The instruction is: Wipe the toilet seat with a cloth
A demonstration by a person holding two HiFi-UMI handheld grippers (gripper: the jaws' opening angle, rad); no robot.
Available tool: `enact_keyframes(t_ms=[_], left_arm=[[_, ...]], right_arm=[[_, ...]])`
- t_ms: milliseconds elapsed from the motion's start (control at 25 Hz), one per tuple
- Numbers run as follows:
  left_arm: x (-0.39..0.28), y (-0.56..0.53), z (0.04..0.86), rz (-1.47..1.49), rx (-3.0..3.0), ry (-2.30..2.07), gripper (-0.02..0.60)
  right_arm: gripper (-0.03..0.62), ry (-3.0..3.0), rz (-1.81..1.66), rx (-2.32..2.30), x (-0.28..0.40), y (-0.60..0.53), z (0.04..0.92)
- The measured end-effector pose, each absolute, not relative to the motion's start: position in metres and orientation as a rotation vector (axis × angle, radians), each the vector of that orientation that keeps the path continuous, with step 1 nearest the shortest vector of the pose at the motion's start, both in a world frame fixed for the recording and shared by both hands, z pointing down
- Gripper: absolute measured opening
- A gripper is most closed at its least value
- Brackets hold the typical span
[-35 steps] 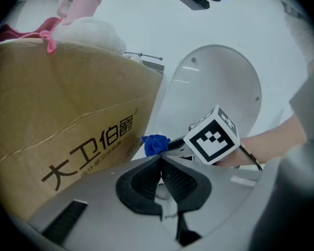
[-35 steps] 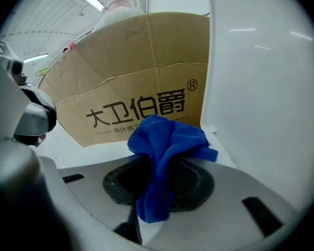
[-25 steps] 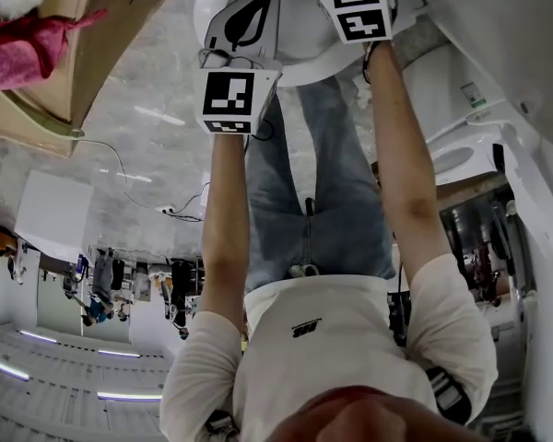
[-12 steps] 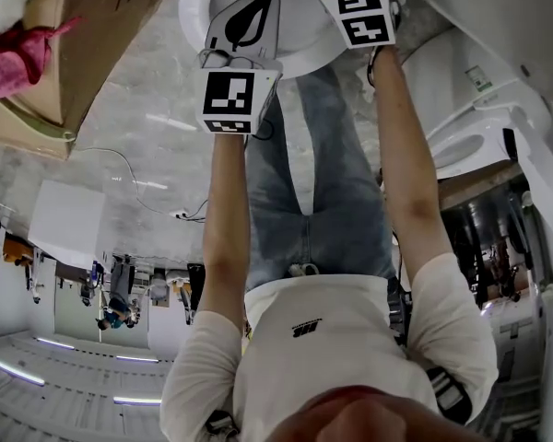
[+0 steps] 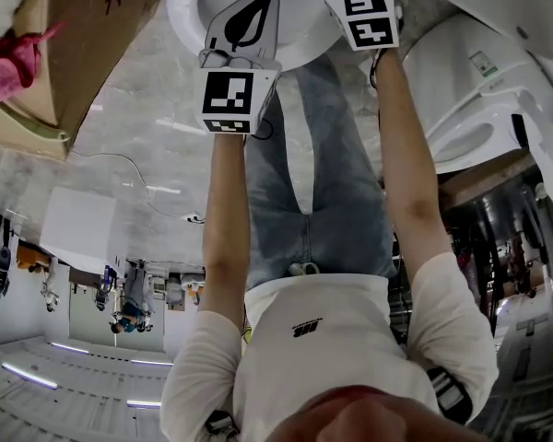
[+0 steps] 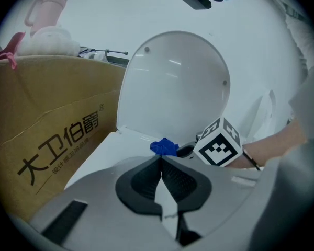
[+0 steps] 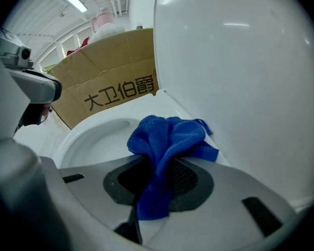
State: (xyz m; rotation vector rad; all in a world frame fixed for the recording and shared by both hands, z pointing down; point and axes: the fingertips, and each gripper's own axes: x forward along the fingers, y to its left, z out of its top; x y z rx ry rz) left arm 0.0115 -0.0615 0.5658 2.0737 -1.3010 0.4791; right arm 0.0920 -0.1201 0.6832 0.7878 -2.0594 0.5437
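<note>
Clamping down on the blue cloth (image 7: pixel 167 140), the right gripper (image 7: pixel 156 163) has its jaws pinched on one fold, with the rest bunched out in front. The left gripper (image 6: pixel 161 163) is closed up tight, jaws together with nothing in them, just pointed at the toilet. The cloth sits at the back of the white toilet seat (image 7: pixel 65 145), right at the foot of the raised lid (image 7: pixel 240 72). A brown cardboard box (image 6: pixel 52 135) with printed characters stands just beside the toilet, with pink and white stuff (image 6: pixel 44 33) piled on top.
</note>
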Motion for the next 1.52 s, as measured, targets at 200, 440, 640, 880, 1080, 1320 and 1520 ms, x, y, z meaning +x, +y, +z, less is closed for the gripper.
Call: enact_keyframes(t_ms=[200, 440, 640, 880, 1080, 1320, 1520], left_arm=[[0.025, -0.055, 0.563, 0.488, 2.099, -1.274, 0.011], [0.037, -0.049, 0.555, 0.496, 2.136, -1.240, 0.011], [0.044, -0.043, 0.548, 0.506, 2.169, -1.209, 0.011], [0.051, -0.030, 0.534, 0.512, 2.205, -1.172, 0.011], [0.051, -0.015, 0.523, 0.529, 2.234, -1.137, 0.011], [0.040, 0.002, 0.497, 0.545, 2.271, -1.116, 0.011], [0.030, 0.022, 0.459, 0.554, 2.287, -1.095, 0.011]], right_arm=[[0.091, -2.041, 0.575, 0.838, 0.113, -0.113, 0.681], [0.091, -2.008, 0.584, 0.896, 0.143, -0.101, 0.683], [0.092, -1.952, 0.634, 0.943, 0.163, -0.087, 0.683], [0.092, -1.885, 0.690, 0.946, 0.173, -0.058, 0.682], [0.092, -1.853, 0.713, 0.908, 0.169, -0.029, 0.684], [0.094, -1.820, 0.711, 0.936, 0.172, 0.003, 0.656], [0.094, -1.836, 0.690, 0.964, 0.170, 0.030, 0.599]])
